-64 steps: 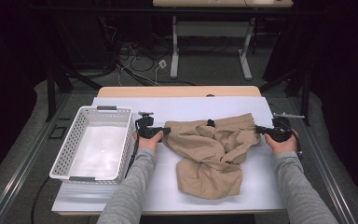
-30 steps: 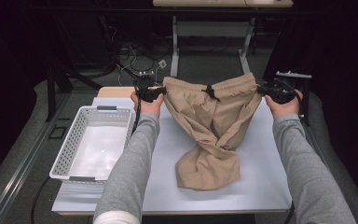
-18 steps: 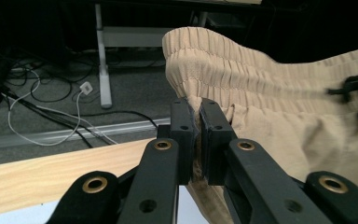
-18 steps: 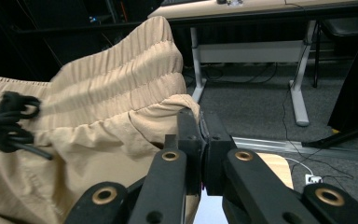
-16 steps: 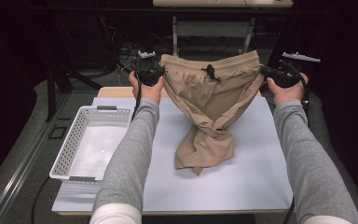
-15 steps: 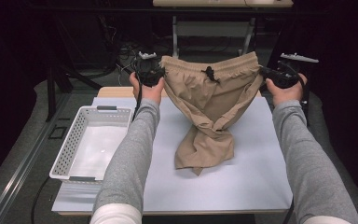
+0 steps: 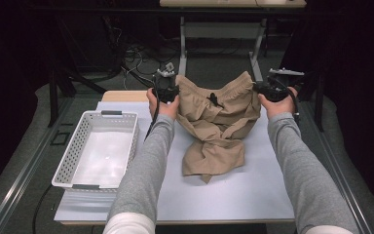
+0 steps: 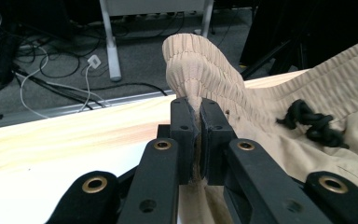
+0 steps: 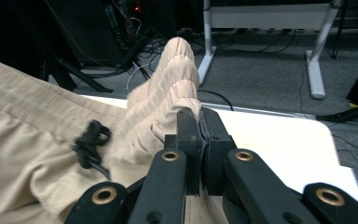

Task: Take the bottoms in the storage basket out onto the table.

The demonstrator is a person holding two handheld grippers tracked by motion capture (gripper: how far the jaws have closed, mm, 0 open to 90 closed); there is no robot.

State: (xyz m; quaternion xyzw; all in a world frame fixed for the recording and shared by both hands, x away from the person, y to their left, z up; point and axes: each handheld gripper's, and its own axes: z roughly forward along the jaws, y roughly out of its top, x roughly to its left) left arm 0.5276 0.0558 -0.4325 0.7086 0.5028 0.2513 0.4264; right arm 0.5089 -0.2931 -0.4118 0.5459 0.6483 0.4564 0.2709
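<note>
Shorts: I hold the tan shorts (image 7: 217,124) by the waistband over the far end of the table (image 7: 233,195), right of the white basket (image 7: 100,148); the legs lie bunched on the table.
Left gripper (image 8: 199,122): clenched on the waistband's left end.
Right gripper (image 9: 200,133): clamped on its right end.
Drawstring (image 8: 313,123): black, knotted, mid-waistband.
Hidden: cloth inside both jaws; the shorts' far side.
Writing: I can read none.

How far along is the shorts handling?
Done: both ends of the waistband are clamped, left gripper and right gripper shut on the tan shorts. In hand: shorts held up, legs bunched on the table. Left: white basket holds nothing yet.
</note>
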